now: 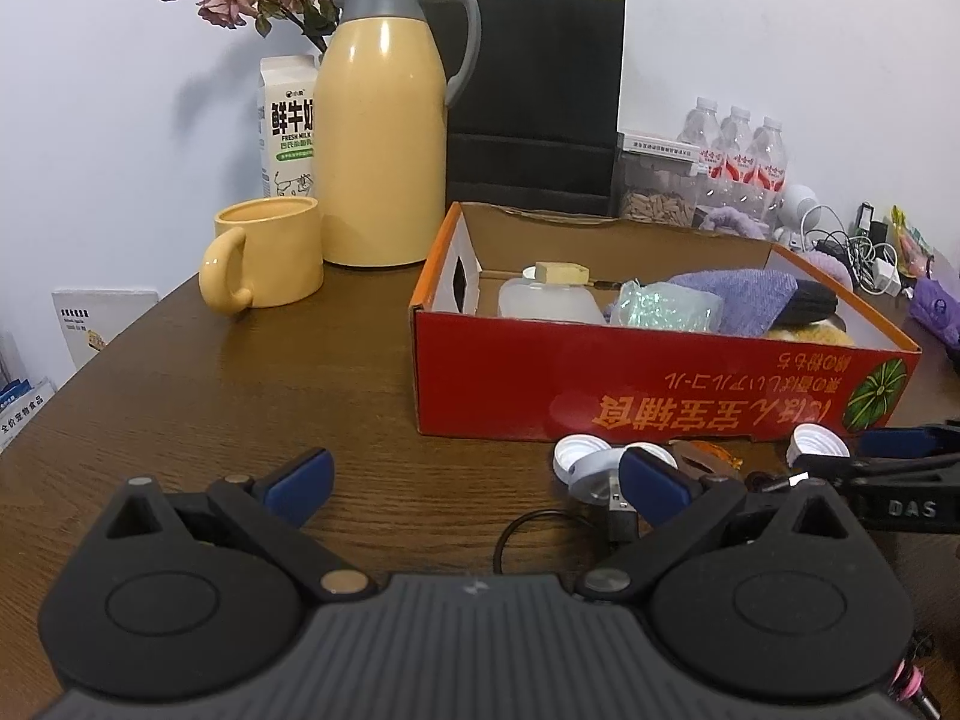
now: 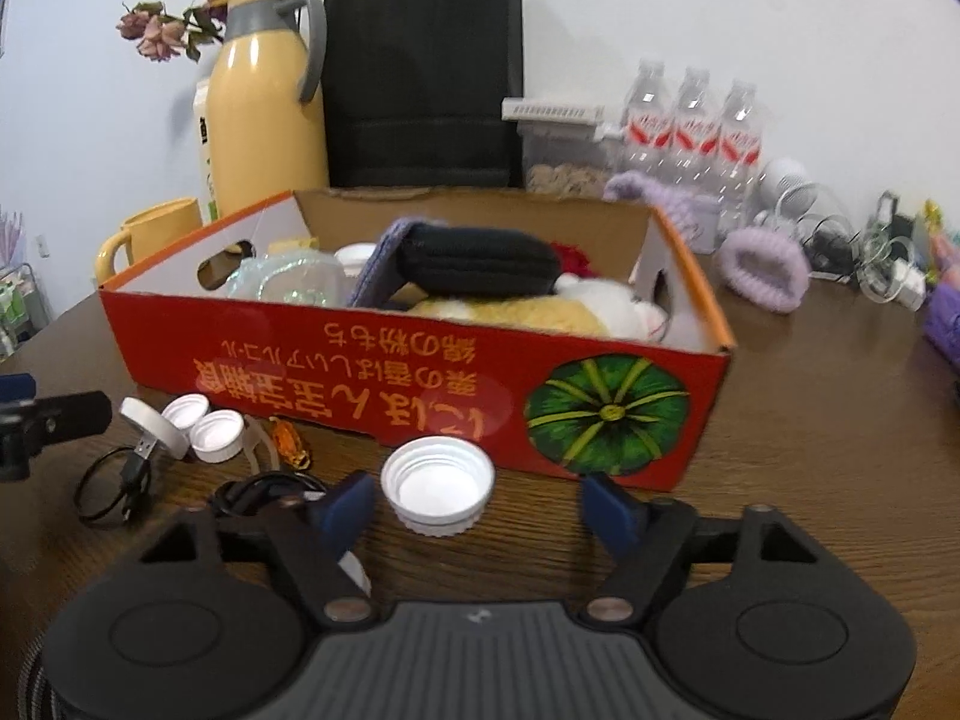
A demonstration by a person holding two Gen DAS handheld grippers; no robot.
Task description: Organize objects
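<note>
Right tongs: we see them open, blue pads either side of the cap, not touching it.
Left tongs: spread wide, empty, over bare counter.
White ribbed plastic bottle cap: lies open side up on the counter, just in front of the box; we judge it light, stiff, a bit slippery; best pinched across the ribbed rim.
Red cardboard box: beyond it, already holding soft items; the likely drop place.
</note>
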